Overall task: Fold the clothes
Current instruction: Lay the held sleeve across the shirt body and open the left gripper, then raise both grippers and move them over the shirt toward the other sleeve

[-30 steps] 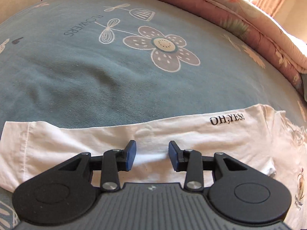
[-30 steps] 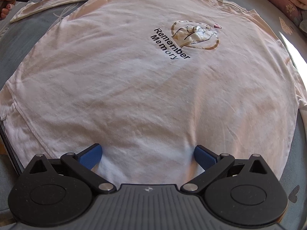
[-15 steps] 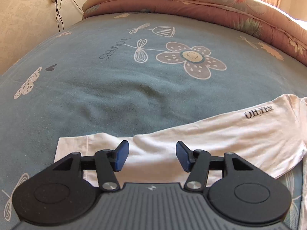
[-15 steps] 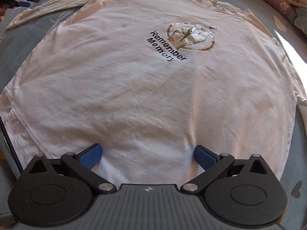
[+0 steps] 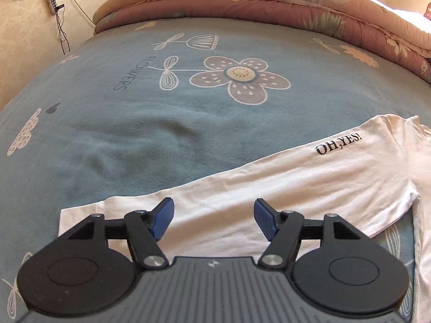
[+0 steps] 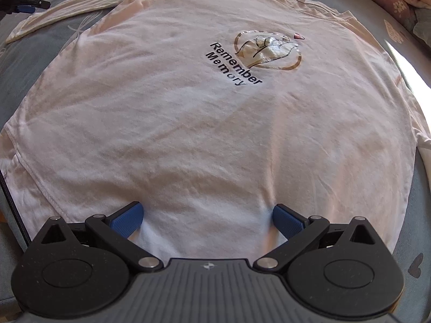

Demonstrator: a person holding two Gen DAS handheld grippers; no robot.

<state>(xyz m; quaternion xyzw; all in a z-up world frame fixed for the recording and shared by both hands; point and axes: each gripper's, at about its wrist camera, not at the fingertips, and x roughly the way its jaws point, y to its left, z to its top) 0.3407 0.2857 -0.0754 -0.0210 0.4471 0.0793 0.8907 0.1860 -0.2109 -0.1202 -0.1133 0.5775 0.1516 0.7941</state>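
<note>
The left gripper [image 5: 214, 220] has just been opening; its blue pads [image 5: 161, 220] stand apart above the long sleeve [image 5: 269, 188] of the white shirt [image 6: 188, 121], with the cloth lying flat beneath the gap and nothing pinched between them. It is released. In the right wrist view the same gripper [image 6: 25, 2] shows small at the far left corner, near the sleeve's cuff end.

The right gripper [image 6: 207, 220] is spread wide, its two blue pads [image 6: 126, 219] set down on the shirt's lower part, close to the hem. The fabric dimples a little at each pad, so they touch it but grasp nothing.

The shirt lies face up and spread flat on a blue-grey bedsheet [image 5: 121, 140] printed with flowers. Its chest carries a round drawing with the words "Remember Memory", and the outstretched sleeve reads "OH,YES!". A pink quilt [image 5: 269, 5] is bunched along the far edge of the bed.
</note>
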